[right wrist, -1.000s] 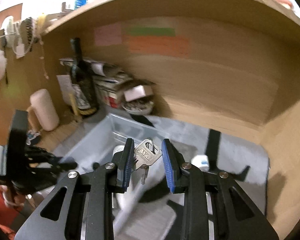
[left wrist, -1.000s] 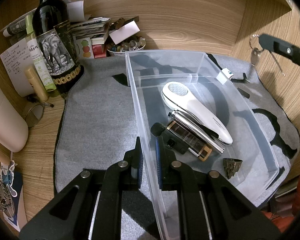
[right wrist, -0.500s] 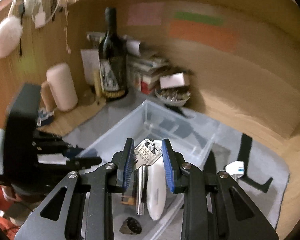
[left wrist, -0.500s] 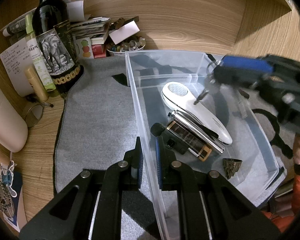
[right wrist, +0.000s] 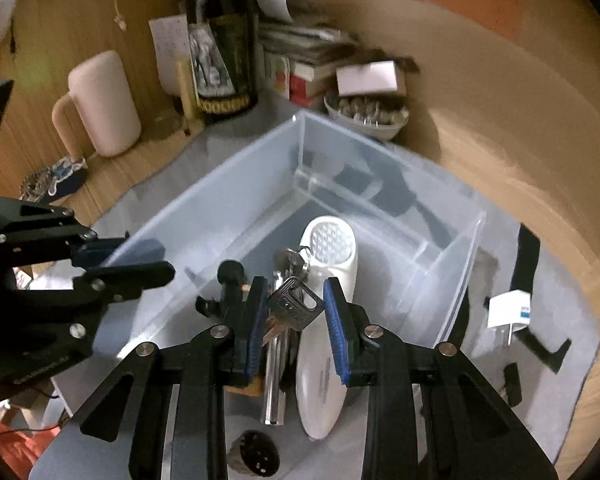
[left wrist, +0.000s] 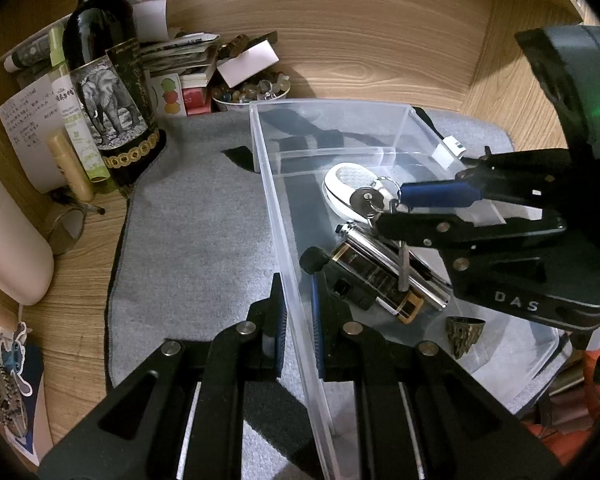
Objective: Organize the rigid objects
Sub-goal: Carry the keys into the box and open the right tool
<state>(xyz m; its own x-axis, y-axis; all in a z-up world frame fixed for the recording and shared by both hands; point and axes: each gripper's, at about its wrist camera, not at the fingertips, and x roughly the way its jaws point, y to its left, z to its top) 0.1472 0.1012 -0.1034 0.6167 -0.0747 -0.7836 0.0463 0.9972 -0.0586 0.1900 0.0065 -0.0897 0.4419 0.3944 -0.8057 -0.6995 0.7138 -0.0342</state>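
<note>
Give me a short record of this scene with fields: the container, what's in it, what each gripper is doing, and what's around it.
container: clear plastic bin on a grey mat
contents: white handheld device, silver cylinder, black and gold item, dark ring
left gripper: shut on the bin's near wall
right gripper: holds a bunch of keys over the bin's contents
surroundings: wine bottle, pink mug, bowl of small items
</note>
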